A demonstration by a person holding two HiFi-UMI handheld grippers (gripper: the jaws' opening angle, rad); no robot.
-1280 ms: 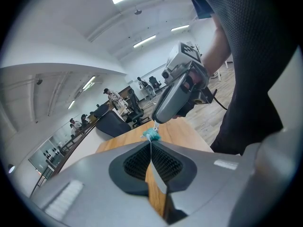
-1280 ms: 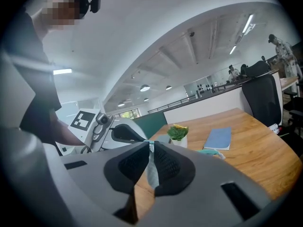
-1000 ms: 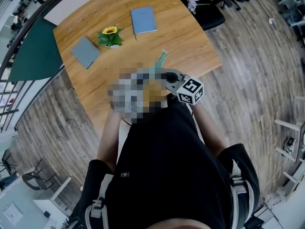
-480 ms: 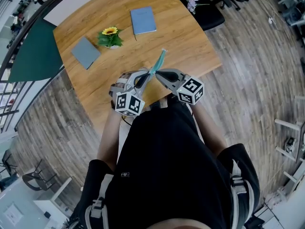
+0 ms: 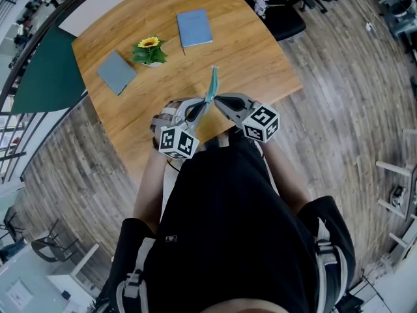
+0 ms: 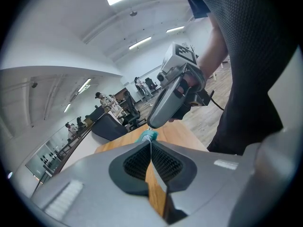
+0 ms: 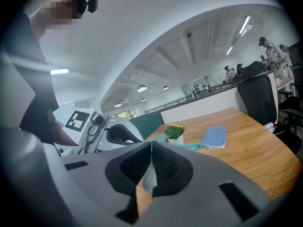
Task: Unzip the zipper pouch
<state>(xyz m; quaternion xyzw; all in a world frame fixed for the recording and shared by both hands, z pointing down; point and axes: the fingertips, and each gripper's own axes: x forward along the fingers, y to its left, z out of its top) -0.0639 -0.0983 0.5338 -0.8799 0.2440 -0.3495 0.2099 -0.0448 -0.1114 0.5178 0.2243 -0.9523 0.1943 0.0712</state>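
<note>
- Head view: found the teal zipper pouch (image 5: 212,83) held over the near part of the desk (image 5: 260,57), standing on edge and pointing away from the person, gripped at its near end from both sides.
- Saw the left claw (image 5: 203,105) pressed together on that near end; in the left gripper view, made out only a scrap of teal caught at the very tips.
- Saw the right claw (image 5: 217,100) clamped on the pouch too; in the right gripper view, caught pale teal fabric nipped between the pads, with the rest stretching off toward the far side of the desk.
- Found both claws' tips just beside each other at the pouch, angled inward nose to nose.
- Noted, farther along the desk and well apart from the pouch, a blue notebook (image 5: 195,28), a grey notebook (image 5: 117,71) and a small potted sunflower (image 5: 150,49) between the two.
- Spotted a black office chair (image 5: 283,15) past the desk's far corner, on the wood floor (image 5: 345,109).
</note>
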